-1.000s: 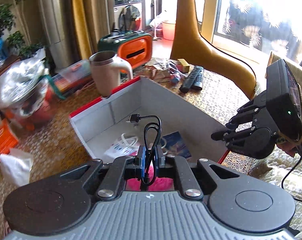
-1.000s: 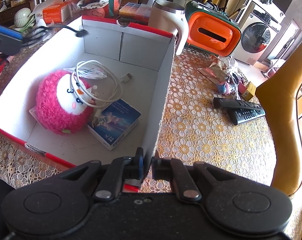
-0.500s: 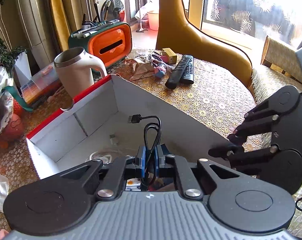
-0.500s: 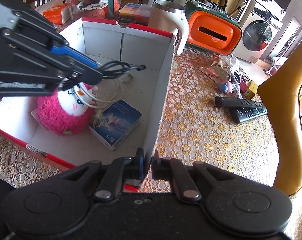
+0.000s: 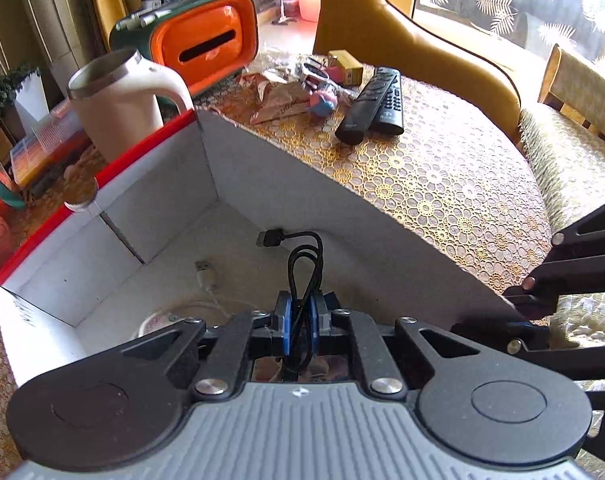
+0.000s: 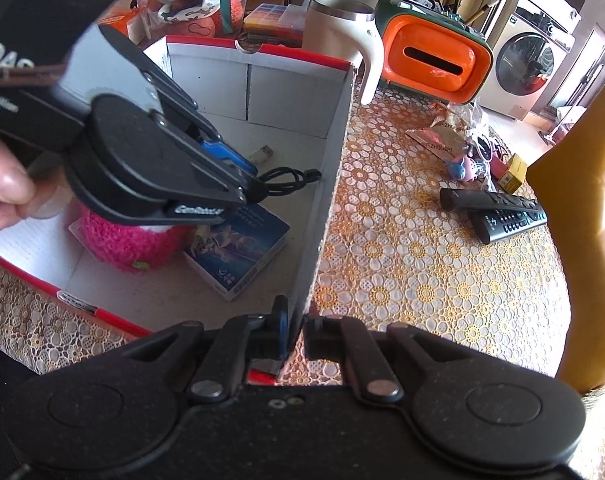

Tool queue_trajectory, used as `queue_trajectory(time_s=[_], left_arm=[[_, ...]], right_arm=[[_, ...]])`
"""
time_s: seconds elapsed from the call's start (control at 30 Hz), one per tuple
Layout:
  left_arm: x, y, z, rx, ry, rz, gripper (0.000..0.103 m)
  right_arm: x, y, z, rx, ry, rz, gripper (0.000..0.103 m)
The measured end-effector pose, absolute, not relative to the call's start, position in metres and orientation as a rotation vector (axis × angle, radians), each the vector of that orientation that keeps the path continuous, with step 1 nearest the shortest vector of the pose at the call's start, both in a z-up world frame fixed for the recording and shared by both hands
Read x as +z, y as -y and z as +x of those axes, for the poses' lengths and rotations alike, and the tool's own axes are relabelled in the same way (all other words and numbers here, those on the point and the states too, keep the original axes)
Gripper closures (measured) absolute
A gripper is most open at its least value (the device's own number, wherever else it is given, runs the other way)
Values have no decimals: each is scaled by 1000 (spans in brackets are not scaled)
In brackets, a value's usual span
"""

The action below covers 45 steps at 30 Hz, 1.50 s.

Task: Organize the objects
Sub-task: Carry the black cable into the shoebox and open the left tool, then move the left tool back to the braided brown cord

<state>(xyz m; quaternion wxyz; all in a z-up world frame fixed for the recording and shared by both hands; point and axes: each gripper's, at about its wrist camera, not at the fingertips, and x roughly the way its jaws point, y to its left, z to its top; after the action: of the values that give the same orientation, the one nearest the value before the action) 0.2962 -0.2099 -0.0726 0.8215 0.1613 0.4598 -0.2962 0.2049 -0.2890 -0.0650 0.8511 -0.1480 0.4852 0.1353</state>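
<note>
My left gripper (image 5: 300, 320) is shut on a coiled black USB cable (image 5: 302, 256) and holds it inside the open white box with a red rim (image 5: 142, 184). In the right wrist view the left gripper (image 6: 246, 188) and the cable (image 6: 290, 180) hang above a pink plush toy (image 6: 134, 244) and a blue booklet (image 6: 238, 248) in the box. A white cable (image 5: 206, 276) lies on the box floor. My right gripper (image 6: 296, 330) is shut on the box's near side wall (image 6: 326, 184).
On the gold lace tablecloth (image 6: 422, 272) lie two black remotes (image 6: 498, 212), small toys and wrappers (image 6: 462, 148). A white kettle (image 6: 342, 28) and an orange case (image 6: 430, 56) stand behind the box. A yellow chair (image 5: 402, 40) is beyond the table.
My left gripper has moved forward and down into the box with the black cable, toward the right wall. My right gripper has kept its hold on the box wall.
</note>
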Motion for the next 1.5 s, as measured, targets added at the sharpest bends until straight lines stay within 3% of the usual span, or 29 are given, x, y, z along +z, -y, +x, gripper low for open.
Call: queue_trajectory(time_s=[0.33,0.43,0.53,0.6,0.63,1.5], left_arm=[[-89,211,307,-631,-1046,308,94],[-89,210,306,-629,-1057,317,89],[-86,205,302,-632,-1049,322,66],[-81,198,298,-627,-1029,304,37],[-77,194,296,-629,-1015,290,36],[22,52,202,-575,-837,179,36]], right_arm=[[-67,288,207,275,-1035,-307,97],[-67,289,207,265,-1037,-298,97],[-67,288,207,253,-1039,-301,97],[-67,286,208,244,-1040,-304,97],[-66,286,207,239,-1039,-306,97],[-66,281,203,175,-1031,-292,97]])
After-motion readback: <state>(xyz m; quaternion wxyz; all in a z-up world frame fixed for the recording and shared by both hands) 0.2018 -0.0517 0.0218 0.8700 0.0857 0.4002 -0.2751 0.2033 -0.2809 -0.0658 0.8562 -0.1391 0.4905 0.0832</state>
